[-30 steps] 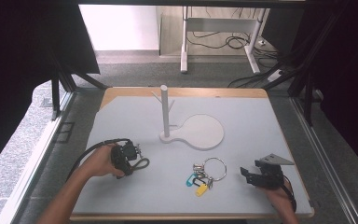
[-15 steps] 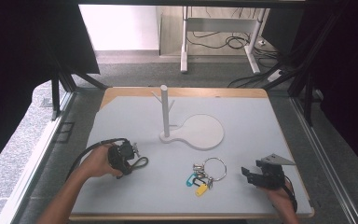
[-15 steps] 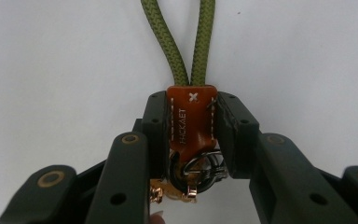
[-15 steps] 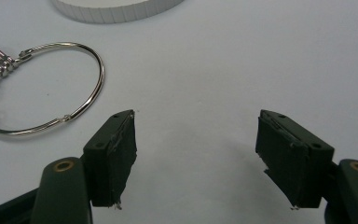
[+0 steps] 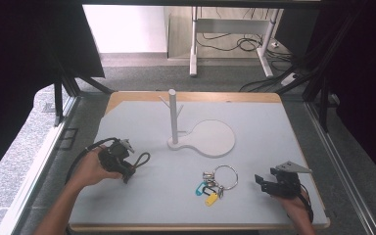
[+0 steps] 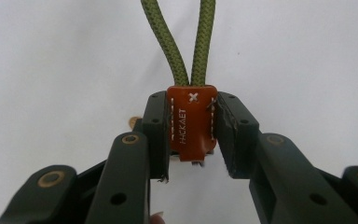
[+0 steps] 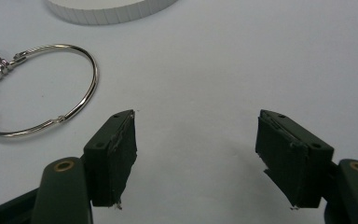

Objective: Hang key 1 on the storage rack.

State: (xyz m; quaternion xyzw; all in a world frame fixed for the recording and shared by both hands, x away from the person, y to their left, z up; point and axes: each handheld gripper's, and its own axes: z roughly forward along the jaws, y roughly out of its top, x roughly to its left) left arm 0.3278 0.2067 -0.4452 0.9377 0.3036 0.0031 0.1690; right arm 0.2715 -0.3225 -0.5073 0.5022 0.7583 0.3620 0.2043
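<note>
My left gripper point(image 6: 192, 108) is shut on an orange leather tag point(image 6: 191, 128) from which a loop of olive green cord point(image 6: 168, 42) runs away. In the high view the left gripper point(image 5: 126, 165) is at the table's left, the cord loop point(image 5: 145, 155) sticking out to its right. My right gripper point(image 7: 198, 126) stands open above the bare mat with nothing between its jaws; in the high view the right gripper point(image 5: 263, 181) is at the front right. A metal key ring point(image 5: 225, 176) with keys, a blue tag point(image 5: 199, 189) and a yellow tag point(image 5: 210, 199) lies just left of it.
A white stand with an upright pegged post point(image 5: 173, 115) and a round flat base point(image 5: 214, 138) sits mid-table; the base's edge point(image 7: 112, 10) is beyond the right gripper. The key ring point(image 7: 94, 74) lies to the right gripper's left. The grey mat point(image 5: 274, 132) ends at a wooden table rim.
The left hand has risen a little and shifted slightly, carrying the tag and cord with it. The right hand and the key ring have not moved.
</note>
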